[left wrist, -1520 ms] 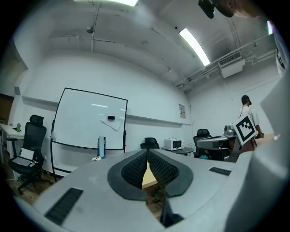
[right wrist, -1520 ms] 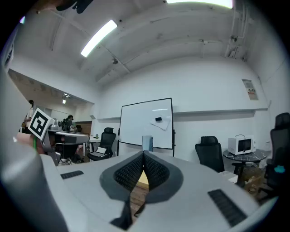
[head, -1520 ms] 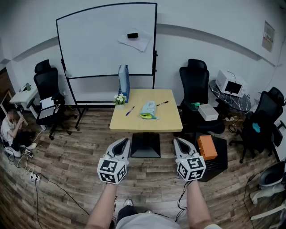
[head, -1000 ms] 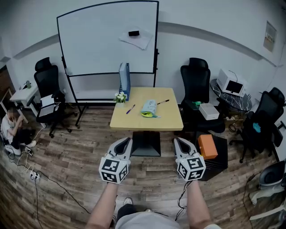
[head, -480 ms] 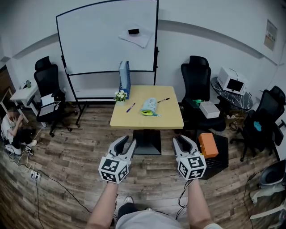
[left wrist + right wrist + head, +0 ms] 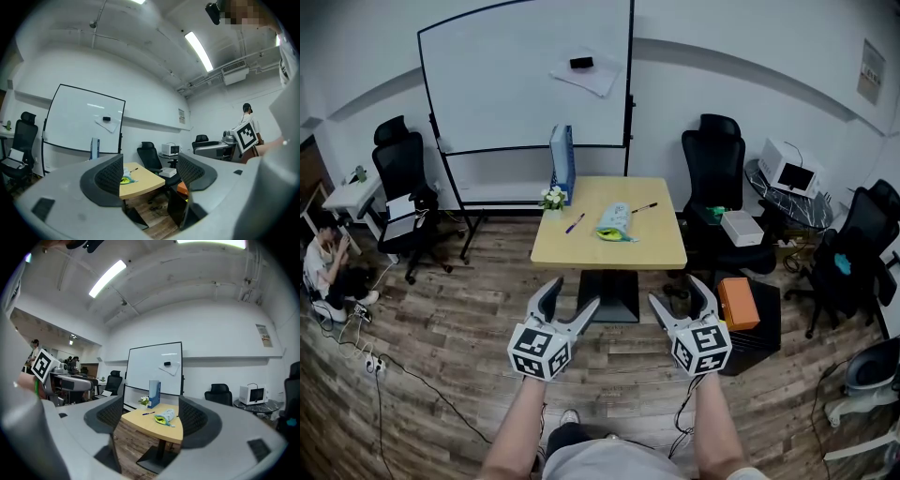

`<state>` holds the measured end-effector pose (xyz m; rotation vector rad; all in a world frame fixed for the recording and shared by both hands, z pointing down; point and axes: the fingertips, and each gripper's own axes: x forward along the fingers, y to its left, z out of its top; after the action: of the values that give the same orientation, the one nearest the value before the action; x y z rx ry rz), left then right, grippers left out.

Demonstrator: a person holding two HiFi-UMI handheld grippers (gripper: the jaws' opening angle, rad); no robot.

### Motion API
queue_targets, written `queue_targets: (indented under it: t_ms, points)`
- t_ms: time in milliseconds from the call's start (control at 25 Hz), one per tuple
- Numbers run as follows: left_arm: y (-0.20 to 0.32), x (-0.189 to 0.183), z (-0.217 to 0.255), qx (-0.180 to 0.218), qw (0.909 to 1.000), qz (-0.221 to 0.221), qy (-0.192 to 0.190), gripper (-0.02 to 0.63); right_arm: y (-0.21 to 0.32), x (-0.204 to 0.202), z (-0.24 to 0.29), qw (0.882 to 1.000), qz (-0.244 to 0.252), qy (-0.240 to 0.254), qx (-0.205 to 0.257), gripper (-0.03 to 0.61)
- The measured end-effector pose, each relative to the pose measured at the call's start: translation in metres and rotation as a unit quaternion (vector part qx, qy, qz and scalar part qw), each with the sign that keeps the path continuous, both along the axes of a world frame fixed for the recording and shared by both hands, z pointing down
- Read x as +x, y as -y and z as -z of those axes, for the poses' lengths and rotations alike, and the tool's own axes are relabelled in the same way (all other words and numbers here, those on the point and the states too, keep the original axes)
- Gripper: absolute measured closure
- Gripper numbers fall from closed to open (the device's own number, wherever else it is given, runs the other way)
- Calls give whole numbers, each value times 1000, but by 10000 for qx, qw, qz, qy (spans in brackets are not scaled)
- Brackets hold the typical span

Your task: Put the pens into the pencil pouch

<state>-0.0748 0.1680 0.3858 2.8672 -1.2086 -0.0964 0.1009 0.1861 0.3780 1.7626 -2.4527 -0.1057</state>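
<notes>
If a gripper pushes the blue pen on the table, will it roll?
The blue pen looks thin and long, so a sideways push would probably roll it. It lies flat on the smooth table, so it may also slide.

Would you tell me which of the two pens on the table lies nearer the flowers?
The blue pen, left of the pouch and close to the flowers; the black pen lies to the pouch's right.

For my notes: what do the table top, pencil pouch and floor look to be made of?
The table top: likely wood or laminate, matte; even pale tan, no glare.
The pencil pouch: seemingly soft fabric or plastic, light blue with a yellow-green end; it lies slumped.
The floor: wood or wood-look planks; staggered boards with grain.
</notes>
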Motion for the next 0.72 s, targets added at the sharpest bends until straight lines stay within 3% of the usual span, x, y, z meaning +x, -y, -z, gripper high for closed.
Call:
queue_targets:
  t_ms: [360, 720]
  points:
    - [15, 14, -5, -34, 10000, -17, 47, 281, 16, 12, -4, 10000, 40, -40, -44, 215]
    - [69, 27, -22, -118, 9999, -97, 65, 281, 71, 20, -25, 9997, 14, -71, -214, 221]
